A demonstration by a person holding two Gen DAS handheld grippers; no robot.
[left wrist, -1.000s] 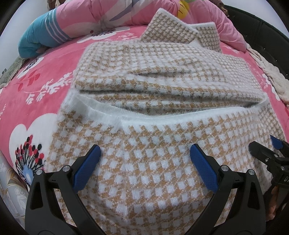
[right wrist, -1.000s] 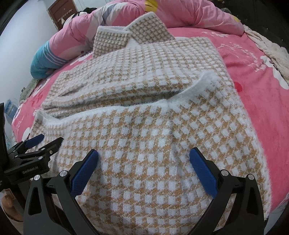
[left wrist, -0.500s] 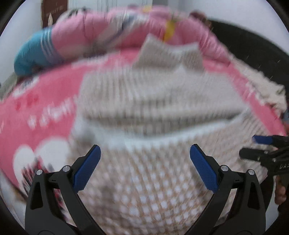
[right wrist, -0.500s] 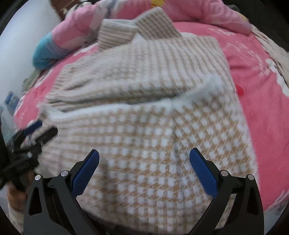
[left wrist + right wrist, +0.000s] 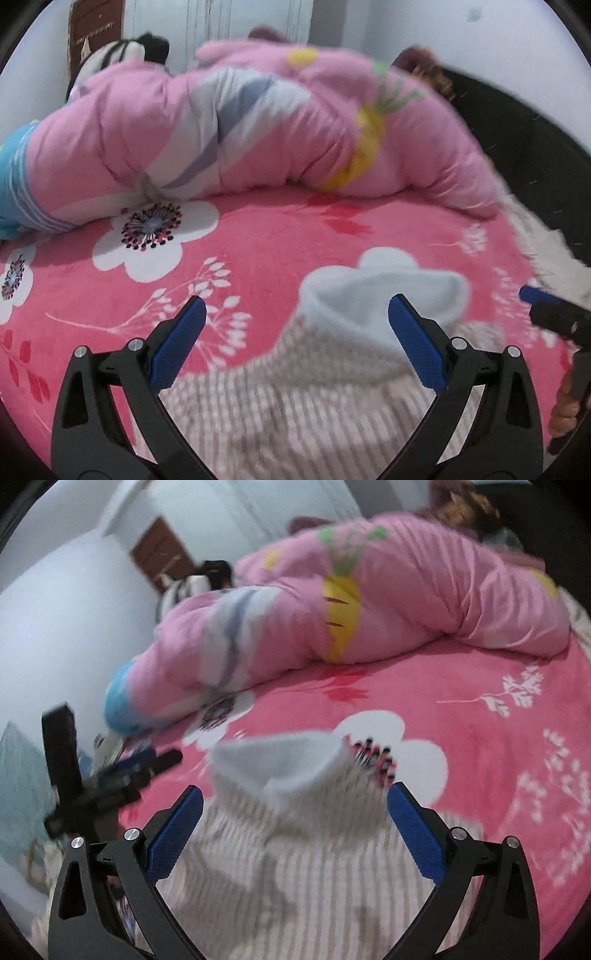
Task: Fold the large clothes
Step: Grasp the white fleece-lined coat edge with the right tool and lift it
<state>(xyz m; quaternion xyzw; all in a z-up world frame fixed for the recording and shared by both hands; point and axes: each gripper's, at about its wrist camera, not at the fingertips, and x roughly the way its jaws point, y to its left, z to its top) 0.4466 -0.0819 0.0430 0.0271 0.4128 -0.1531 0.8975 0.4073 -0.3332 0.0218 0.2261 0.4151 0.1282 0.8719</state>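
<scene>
Both grippers, left and right, gape wide over the blurred checked sweater on a pink floral bedspread; a pink quilt is heaped behind.

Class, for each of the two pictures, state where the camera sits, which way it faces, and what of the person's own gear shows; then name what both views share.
Left wrist: sits on the left gripper, facing across the pink bed sheet toward the quilt; its blue fingers spread wide, right gripper at the right edge.
Right wrist: sits on the right gripper, facing the same way; left gripper at left.
Shared: the checked sweater, its white hem, quilt, sheet.
</scene>
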